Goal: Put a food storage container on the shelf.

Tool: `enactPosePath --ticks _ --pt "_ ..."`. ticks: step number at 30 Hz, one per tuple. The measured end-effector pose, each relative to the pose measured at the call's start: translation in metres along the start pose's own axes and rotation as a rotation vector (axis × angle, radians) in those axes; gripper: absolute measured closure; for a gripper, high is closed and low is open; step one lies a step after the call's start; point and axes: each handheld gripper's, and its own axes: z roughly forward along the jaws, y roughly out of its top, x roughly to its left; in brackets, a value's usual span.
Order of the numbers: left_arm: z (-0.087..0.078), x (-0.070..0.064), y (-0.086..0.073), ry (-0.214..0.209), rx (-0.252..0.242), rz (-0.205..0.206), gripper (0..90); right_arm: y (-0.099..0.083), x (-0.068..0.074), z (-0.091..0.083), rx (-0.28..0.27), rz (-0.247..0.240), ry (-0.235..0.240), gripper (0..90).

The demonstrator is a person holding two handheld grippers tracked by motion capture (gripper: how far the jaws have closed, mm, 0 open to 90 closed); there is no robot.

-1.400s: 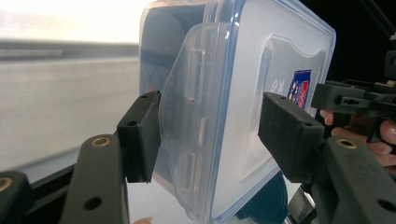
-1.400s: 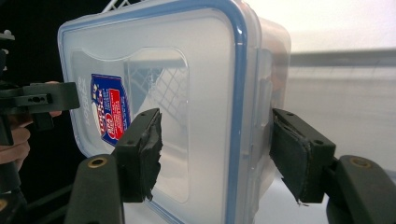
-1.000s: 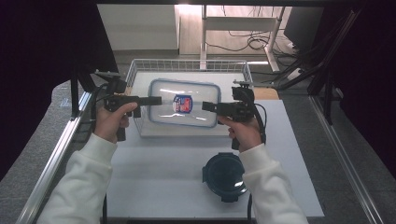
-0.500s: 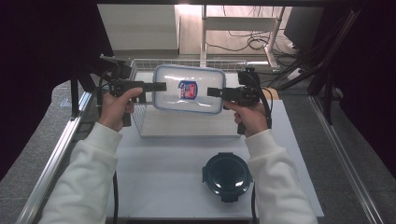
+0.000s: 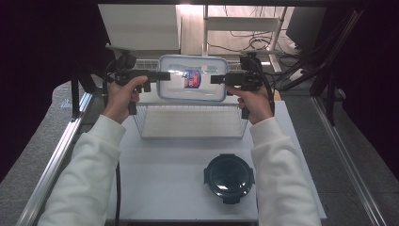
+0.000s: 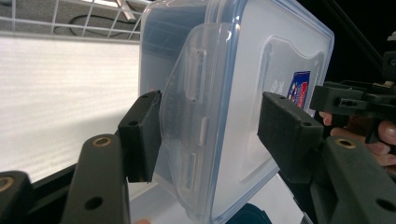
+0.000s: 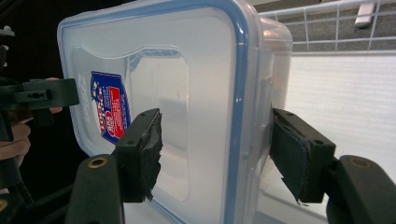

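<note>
While both hands hold it up:
container (image 5: 192, 84): above wire basket (image 5: 190, 123)
left gripper (image 5: 162, 76): clamping its left end
right gripper (image 5: 217, 79): clamping right end
round lid (image 5: 229, 177): near, on table

White table (image 5: 179, 188), grey floor (image 5: 28, 183), black curtains (image 5: 42, 42).

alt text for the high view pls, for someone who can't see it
Two hand-held grippers, left and right, hold a clear lidded container by its ends above a wire basket on a white table. A dark round lid lies nearer the person, whose white sleeves enter from the bottom.
</note>
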Motion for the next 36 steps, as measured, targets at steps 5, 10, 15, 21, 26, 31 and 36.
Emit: enactPosePath --ticks 5,10,15,21,26,31,36 --pt "0.005 0.004 0.004 0.008 0.006 -0.016 42.0 0.011 -0.008 0.009 0.021 0.011 0.01 35.9" --pt "0.007 0.01 0.003 0.009 0.018 -0.034 42.2 0.014 -0.011 0.014 0.03 0.018 0.01 35.8" --pt "0.009 0.014 0.002 0.015 0.023 -0.042 42.1 0.011 -0.015 0.021 0.045 0.037 0.014 35.7" --pt "0.014 0.016 0.004 0.024 0.026 -0.06 42.0 0.014 -0.021 0.025 0.029 0.071 0.024 35.1" --pt "0.023 0.027 0.012 0.007 0.032 -0.114 40.3 0.02 -0.031 0.035 0.021 0.14 0.033 34.3" --pt "0.03 0.037 0.019 -0.012 0.038 -0.163 39.5 0.023 -0.037 0.042 0.02 0.193 0.029 33.1" --pt "0.036 0.045 0.022 -0.023 0.045 -0.207 38.2 0.027 -0.042 0.049 0.03 0.254 0.021 32.5"
